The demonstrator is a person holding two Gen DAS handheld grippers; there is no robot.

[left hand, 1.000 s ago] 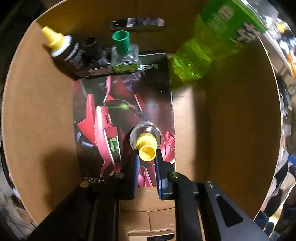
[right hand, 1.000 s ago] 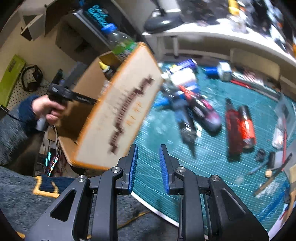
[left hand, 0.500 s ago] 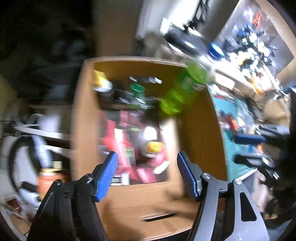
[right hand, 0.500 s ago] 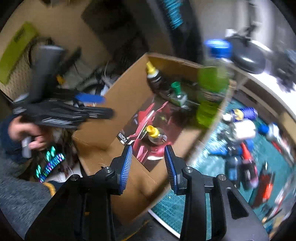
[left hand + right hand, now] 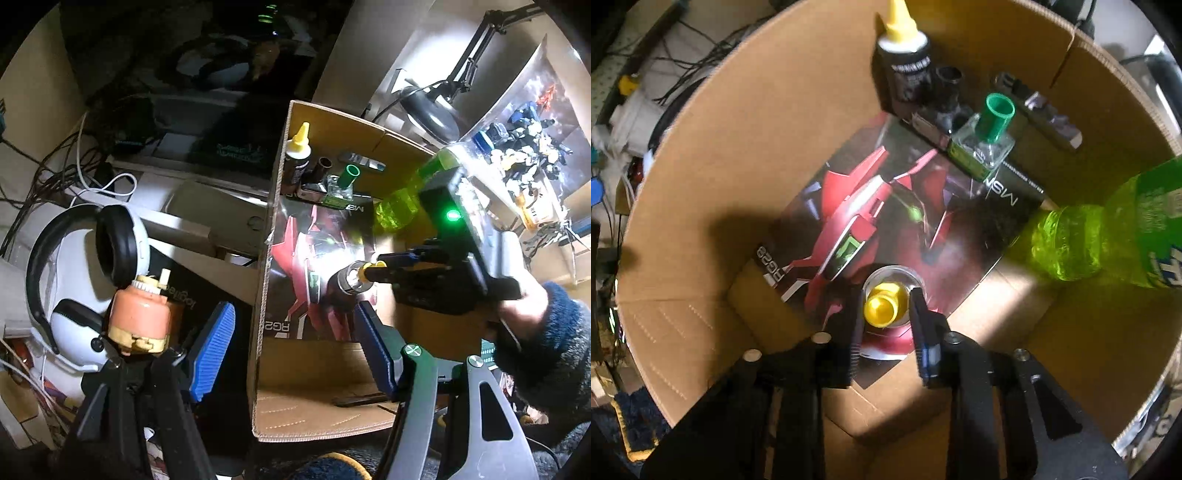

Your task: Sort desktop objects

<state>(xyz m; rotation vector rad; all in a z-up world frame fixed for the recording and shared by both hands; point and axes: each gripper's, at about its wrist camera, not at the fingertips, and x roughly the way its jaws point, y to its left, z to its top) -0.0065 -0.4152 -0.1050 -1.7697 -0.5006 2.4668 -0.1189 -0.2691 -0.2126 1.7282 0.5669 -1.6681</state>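
A small glass bottle with a yellow cap (image 5: 885, 307) stands on a red model-kit booklet (image 5: 886, 206) on the floor of a cardboard box (image 5: 701, 177). My right gripper (image 5: 884, 328) reaches into the box, its jaws on either side of the yellow cap, touching or nearly so. In the left wrist view that bottle (image 5: 352, 278) shows at the tip of the right gripper (image 5: 373, 266). My left gripper (image 5: 295, 350) is wide open and empty, held outside and above the near edge of the box (image 5: 317, 421).
In the box's far end stand a black bottle with yellow nozzle (image 5: 905, 70), a clear bottle with green cap (image 5: 988, 140) and a green soda bottle (image 5: 1108, 236). Left of the box lie white headphones (image 5: 74, 266) and an orange cartridge (image 5: 142, 317).
The left gripper let go of the yellow-capped bottle, opened wide and pulled back out of the box. The right gripper swung from the desk into the box and came around the bottle's cap.
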